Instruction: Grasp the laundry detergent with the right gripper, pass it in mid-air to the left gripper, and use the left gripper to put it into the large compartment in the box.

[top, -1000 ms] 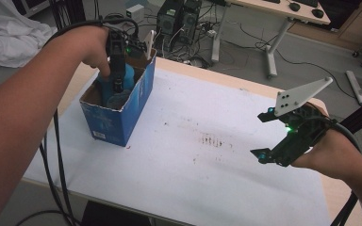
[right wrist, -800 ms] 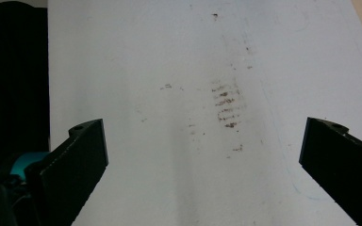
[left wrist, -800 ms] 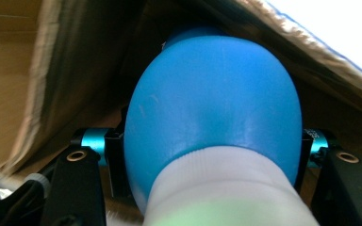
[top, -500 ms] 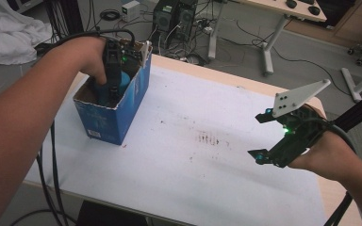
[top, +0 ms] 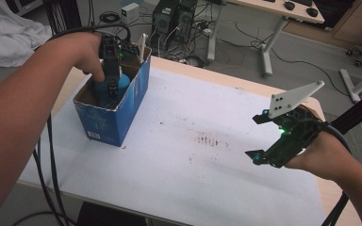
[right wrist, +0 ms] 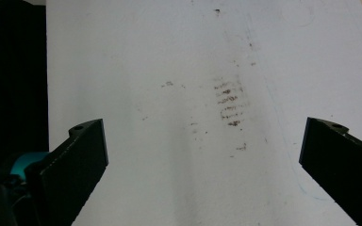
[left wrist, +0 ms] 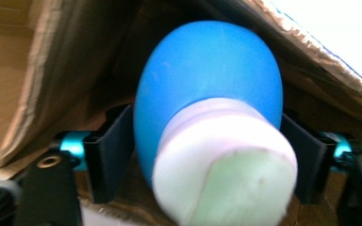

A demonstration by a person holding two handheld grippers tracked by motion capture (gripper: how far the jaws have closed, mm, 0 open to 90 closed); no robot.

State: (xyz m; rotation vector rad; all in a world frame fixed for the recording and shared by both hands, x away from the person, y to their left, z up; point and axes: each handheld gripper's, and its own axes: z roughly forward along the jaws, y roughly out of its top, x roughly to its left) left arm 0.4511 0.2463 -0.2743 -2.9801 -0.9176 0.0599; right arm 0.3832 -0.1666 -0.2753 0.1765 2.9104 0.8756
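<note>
Left tongs (left wrist: pixel 207 155) inside blue box (top: pixel 122 113), jaws just opening, flanking blue bottle (left wrist: pixel 207 94) without pressing. Right tongs (top: pixel 260 136) spread wide, nothing between, above white worktop (top: pixel 193 165).

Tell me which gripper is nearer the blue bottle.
Left. The left gripper is down in the box with its jaws flanking the blue bottle; the right gripper hovers far across the table.

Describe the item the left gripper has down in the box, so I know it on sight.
Start at the open blue cardboard box on the table's left side. Inside, between the left gripper's just-opened jaws, sits a rounded blue bottle. Its broad white cap marks it against the brown cardboard.
</note>
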